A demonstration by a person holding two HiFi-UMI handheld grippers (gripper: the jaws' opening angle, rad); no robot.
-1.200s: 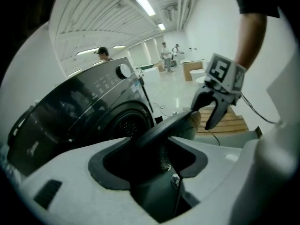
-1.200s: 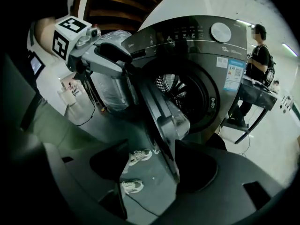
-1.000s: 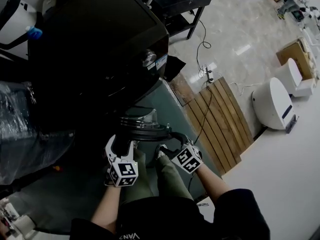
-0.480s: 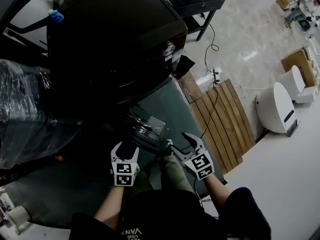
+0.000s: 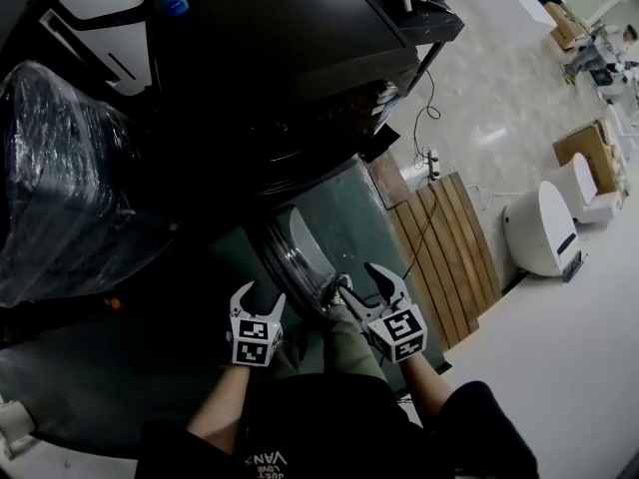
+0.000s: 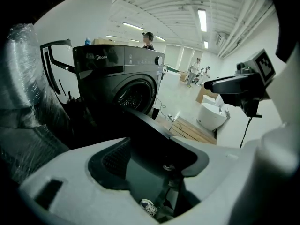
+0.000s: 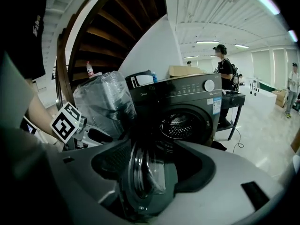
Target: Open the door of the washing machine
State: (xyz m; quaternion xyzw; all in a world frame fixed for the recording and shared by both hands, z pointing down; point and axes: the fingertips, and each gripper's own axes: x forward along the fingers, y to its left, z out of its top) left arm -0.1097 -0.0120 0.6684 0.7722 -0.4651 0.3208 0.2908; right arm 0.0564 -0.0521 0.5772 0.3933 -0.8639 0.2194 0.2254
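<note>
The washing machine (image 5: 280, 48) is standing on the floor with its round door (image 5: 300, 252) already hanging open, swung out from the front towards the person. The drum opening is showing behind it in the right gripper view.

The right tool (image 5: 361, 279) is hovering just beside the door's outer edge. Its jaws have just been closing a little but are standing wide apart. The door's rim (image 7: 145, 177) is showing between them, and neither pad is pressing on it.

The left tool (image 5: 259, 299) is hanging near the door's other side. Its jaws are also gaping wide and gripping nothing.

A bundle wrapped in plastic film (image 5: 60, 168) is sitting on the floor beside the machine, and a wooden pallet (image 5: 444, 242) is lying on the machine's other side.
</note>
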